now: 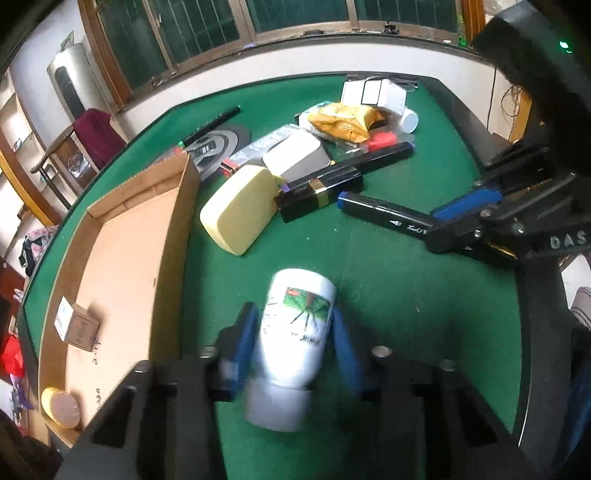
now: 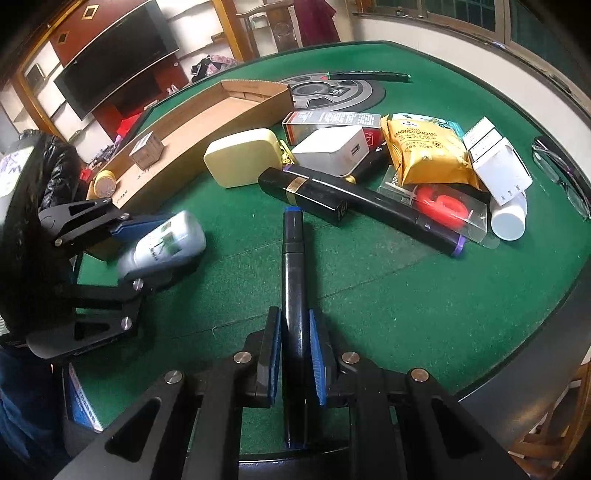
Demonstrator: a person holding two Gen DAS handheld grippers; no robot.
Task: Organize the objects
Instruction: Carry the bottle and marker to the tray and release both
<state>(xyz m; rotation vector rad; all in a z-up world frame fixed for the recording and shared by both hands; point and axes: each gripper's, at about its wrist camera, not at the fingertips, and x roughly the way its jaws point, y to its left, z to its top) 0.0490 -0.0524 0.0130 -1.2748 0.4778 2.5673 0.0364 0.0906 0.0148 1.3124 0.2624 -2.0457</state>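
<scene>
Left claw (image 1: 295, 332) grips a white bottle (image 1: 295, 325), long axis running away from the camera, cap end toward the claw base and blurred; bottle sits just above the green tabletop (image 1: 388, 295), right of the cardboard tray (image 1: 129, 251). Right claw (image 2: 291, 350) clamps a black marker (image 2: 293, 295), long axis pointing ahead, blue tip (image 2: 293, 213) toward the clutter pile; rear end hidden under the claw body. Yellow case (image 1: 240, 210) and cracker bag (image 2: 424, 155) lie in the pile. Windows (image 1: 258, 14) behind, TV (image 2: 118, 55) on the wall.
</scene>
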